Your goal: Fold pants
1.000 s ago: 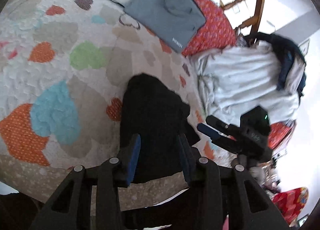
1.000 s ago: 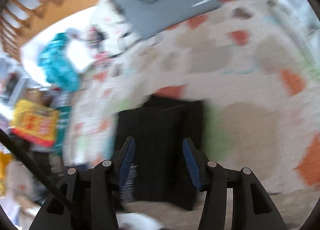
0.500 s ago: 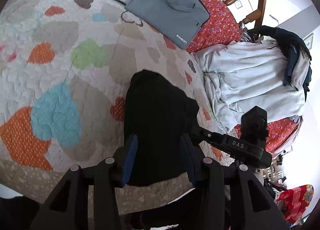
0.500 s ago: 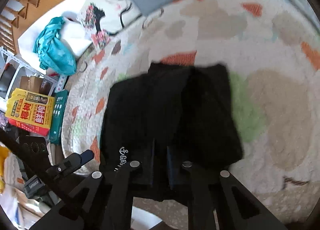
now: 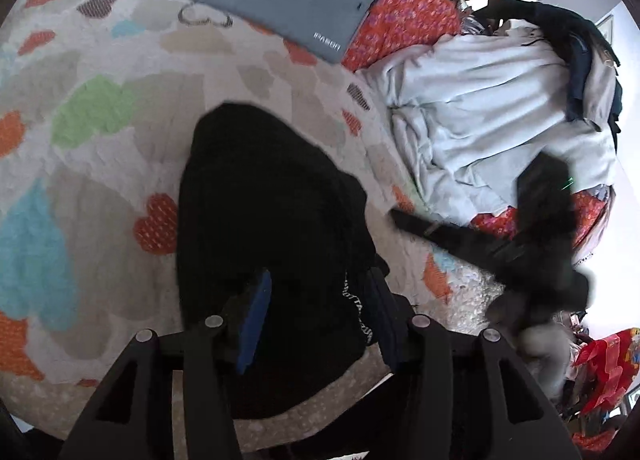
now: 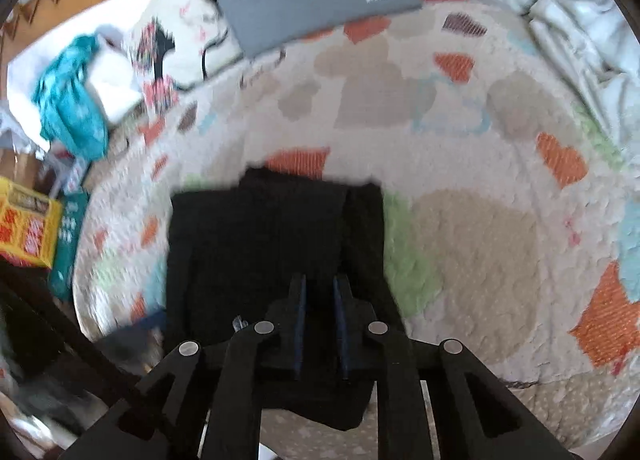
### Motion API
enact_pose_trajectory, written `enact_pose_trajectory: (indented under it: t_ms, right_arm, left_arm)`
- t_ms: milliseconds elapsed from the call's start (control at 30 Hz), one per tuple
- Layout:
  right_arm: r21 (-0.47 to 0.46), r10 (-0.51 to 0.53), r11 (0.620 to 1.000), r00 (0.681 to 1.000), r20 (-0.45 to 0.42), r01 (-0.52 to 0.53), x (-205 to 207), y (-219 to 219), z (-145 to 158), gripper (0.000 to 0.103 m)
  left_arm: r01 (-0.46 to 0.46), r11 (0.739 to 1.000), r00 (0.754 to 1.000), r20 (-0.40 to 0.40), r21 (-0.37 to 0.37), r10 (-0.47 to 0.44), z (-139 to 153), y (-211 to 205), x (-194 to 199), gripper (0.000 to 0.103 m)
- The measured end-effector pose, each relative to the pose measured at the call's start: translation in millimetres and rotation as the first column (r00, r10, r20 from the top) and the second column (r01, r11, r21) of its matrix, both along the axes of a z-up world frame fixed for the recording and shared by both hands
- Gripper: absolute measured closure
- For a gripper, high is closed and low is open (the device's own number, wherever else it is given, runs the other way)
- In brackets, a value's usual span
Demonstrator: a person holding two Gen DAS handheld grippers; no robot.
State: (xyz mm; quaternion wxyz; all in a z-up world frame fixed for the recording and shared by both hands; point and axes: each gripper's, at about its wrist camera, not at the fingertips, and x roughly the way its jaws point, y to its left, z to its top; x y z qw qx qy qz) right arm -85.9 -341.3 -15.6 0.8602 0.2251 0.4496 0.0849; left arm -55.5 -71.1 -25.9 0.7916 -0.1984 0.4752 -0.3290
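Left wrist view shows the black fabric pants (image 5: 264,211) lying as a compact dark bundle on the white quilted bedspread printed with coloured hearts (image 5: 132,71), near its front edge. The left gripper (image 5: 316,316) stands with its blue-padded fingers wide apart over the near end of the bundle, holding nothing; whether a pad touches the cloth cannot be told. The right gripper (image 5: 400,217) appears just beside the pants as a motion-blurred dark shape.

Right wrist view, also blurred, shows the pants (image 6: 264,244) as a roughly rectangular stack with layered edges at its far side. The right gripper (image 6: 320,308) has its fingers nearly together; whether fabric sits between them cannot be told.

Assessment: folding appears largely done, with the legs already doubled over. Remaining work is probably a final fold or a smoothing of the near edge.
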Motion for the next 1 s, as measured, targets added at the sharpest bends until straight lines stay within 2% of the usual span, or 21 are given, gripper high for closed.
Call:
enact_pose_trajectory:
  t_ms: [67, 133, 233, 300, 333, 367, 400, 433, 500, 567, 600, 667, 700, 733, 800, 933, 1000]
  right_arm:
    - [0.059, 0.017, 0.998, 1.0, 0.026, -0.019, 5.4, -0.9, 12.3, 0.086]
    - [0.163, 0.068, 0.984, 0.997, 0.029, -0.072, 17.5, 4.6, 15.2, 0.085]
    - [0.32, 0.21, 0.925, 0.978, 0.012, -0.203, 52.1, 27.3, 7.7, 0.074]
    - [0.388, 0.319, 0.879, 0.946, -0.052, -0.276, 85.9, 53.0, -10.6, 0.062]
    - [0.4, 0.345, 0.872, 0.934, -0.091, -0.283, 100.3, 62.8, -21.2, 0.063]
    - [0.373, 0.345, 0.887, 0.927, -0.146, -0.272, 113.9, 71.4, -33.8, 0.063]
    - [0.294, 0.316, 0.923, 0.923, -0.219, -0.246, 129.3, 78.2, -47.9, 0.071]
    - [0.252, 0.289, 0.941, 0.924, -0.249, -0.227, 138.2, 81.1, -56.7, 0.076]
    - [0.226, 0.246, 0.955, 0.94, -0.238, -0.193, 147.3, 85.7, -59.9, 0.078]
    - [0.136, 0.256, 0.964, 0.939, -0.23, -0.229, 145.9, 97.8, -50.6, 0.077]
    - [0.13, 0.264, 0.962, 0.941, -0.21, -0.241, 144.0, 97.3, -43.6, 0.075]
    - [0.193, 0.238, 0.957, 0.966, -0.101, -0.216, 132.3, 77.5, -19.3, 0.072]
    - [0.235, 0.201, 0.955, 0.978, -0.054, -0.183, 120.8, 61.3, -8.7, 0.063]
    - [0.255, 0.17, 0.954, 0.985, -0.034, -0.156, 108.5, 47.2, -0.7, 0.055]
    - [0.283, 0.126, 0.952, 0.992, -0.007, -0.119, 79.4, 20.2, 6.4, 0.053]
    - [0.401, 0.12, 0.911, 0.992, -0.04, -0.094, 36.1, -2.6, -18.3, 0.053]
    - [0.417, 0.082, 0.908, 0.991, -0.105, -0.031, 25.1, -9.4, -49.8, 0.055]
  left_arm:
    - [-0.005, 1.0, 1.0, -0.004, -0.005, 0.005, -8.0, -1.8, 2.1, 0.057]
    - [-0.011, 1.0, 1.0, -0.005, -0.027, 0.011, -14.5, 0.3, 2.7, 0.056]
    - [-0.01, 1.0, 1.0, 0.016, -0.029, 0.01, -18.0, 1.1, -0.2, 0.055]
    - [-0.01, 1.0, 0.999, 0.041, -0.004, 0.01, -17.6, -1.7, -3.4, 0.055]
    - [-0.013, 1.0, 0.998, 0.056, 0.018, 0.012, -17.2, -4.0, -5.1, 0.055]
    - [-0.014, 1.0, 0.998, 0.065, 0.026, 0.012, -17.4, -5.7, -5.4, 0.055]
    - [-0.017, 0.999, 0.997, 0.076, 0.029, 0.014, -17.3, -6.7, -5.6, 0.055]
    - [-0.021, 0.999, 0.996, 0.085, 0.035, 0.018, -17.6, -7.2, -5.3, 0.055]
    - [-0.02, 0.999, 0.996, 0.083, 0.032, 0.018, -17.9, -7.4, -4.0, 0.055]
    - [0.0, 0.999, 0.997, 0.076, 0.042, -0.003, -14.4, -7.6, -2.7, 0.055]
    - [0.01, 0.999, 0.998, 0.064, 0.037, -0.013, -10.5, -5.1, -1.9, 0.055]
    - [0.004, 1.0, 1.0, 0.024, -0.013, -0.003, -2.2, 8.2, -0.5, 0.055]
    - [-0.005, 0.999, 1.0, 0.015, -0.034, 0.005, 0.7, 14.1, -0.1, 0.055]
    - [-0.019, 0.998, 1.0, 0.012, -0.055, 0.02, 4.6, 22.4, 0.5, 0.055]
    - [-0.056, 0.996, 0.998, 0.016, -0.069, 0.057, 8.9, 35.8, 3.9, 0.055]
    - [-0.117, 0.992, 0.992, -0.049, -0.057, 0.114, -10.2, 41.8, 18.1, 0.055]
    - [-0.124, 0.991, 0.989, -0.087, -0.04, 0.121, -26.3, 36.5, 24.1, 0.053]
